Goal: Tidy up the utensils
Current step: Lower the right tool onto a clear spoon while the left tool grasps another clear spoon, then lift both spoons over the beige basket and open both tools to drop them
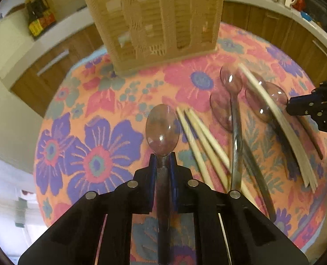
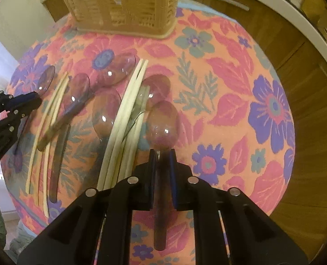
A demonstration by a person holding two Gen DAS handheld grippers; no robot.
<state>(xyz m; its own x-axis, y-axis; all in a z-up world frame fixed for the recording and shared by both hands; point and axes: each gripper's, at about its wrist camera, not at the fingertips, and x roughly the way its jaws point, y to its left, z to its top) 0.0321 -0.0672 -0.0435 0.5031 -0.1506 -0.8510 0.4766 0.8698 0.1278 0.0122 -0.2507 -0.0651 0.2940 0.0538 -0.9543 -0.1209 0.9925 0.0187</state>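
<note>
each gripper's clamped on a clear purple spoon by the neck: left gripper (image 1: pixel 163 162) has one spoon (image 1: pixel 162 130), right gripper (image 2: pixel 162 160) another (image 2: pixel 162 124). both over the floral cloth (image 1: pixel 92 114), more spoons (image 1: pixel 230 81) and chopsticks (image 1: pixel 198 137) lying between them, basket (image 1: pixel 154 19) behind.

Six translucent purple plastic spoons (image 2: pixel 162 123), one beige woven utensil basket (image 2: pixel 123 4), and two bundles of cream chopsticks (image 2: pixel 128 101); individual sticks too blurred to count.
</note>
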